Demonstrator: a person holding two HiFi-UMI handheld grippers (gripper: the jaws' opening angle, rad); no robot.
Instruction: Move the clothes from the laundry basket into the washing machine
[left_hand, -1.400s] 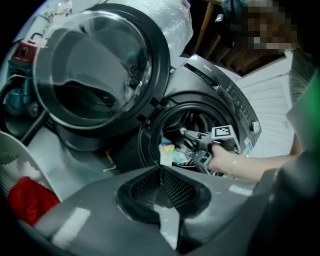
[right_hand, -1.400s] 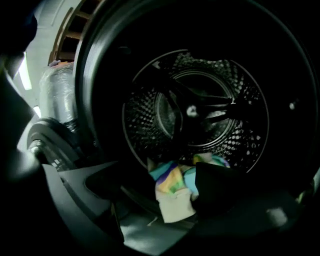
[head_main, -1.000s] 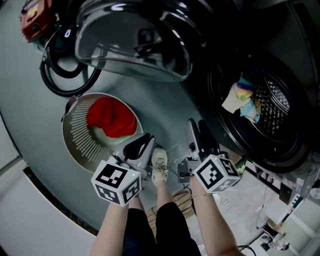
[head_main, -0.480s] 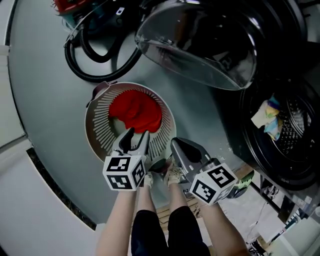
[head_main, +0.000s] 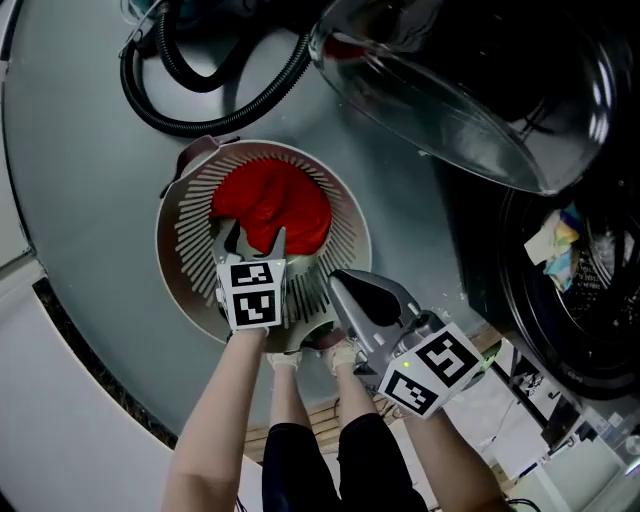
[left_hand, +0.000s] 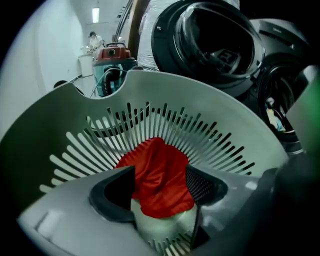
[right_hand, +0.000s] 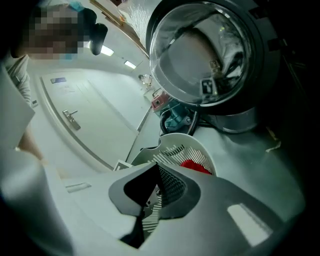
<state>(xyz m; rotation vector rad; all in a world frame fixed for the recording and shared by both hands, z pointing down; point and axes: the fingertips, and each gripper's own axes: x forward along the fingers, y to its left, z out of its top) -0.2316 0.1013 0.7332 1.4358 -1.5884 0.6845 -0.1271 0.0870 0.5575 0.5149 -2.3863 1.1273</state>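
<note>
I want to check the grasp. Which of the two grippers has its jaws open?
The left gripper, held above the red crumpled garment in the round white slotted laundry basket. The right gripper beside it has its jaws together, empty.

Laundry basket (head_main: 185, 225): one. Red garment (head_main: 272, 203), inside basket: one. Black hose (head_main: 200, 122), beyond basket: one. Washing machine (head_main: 530, 300), right of basket: one. Left tool (head_main: 250, 236), right tool (head_main: 338, 280): two.
</note>
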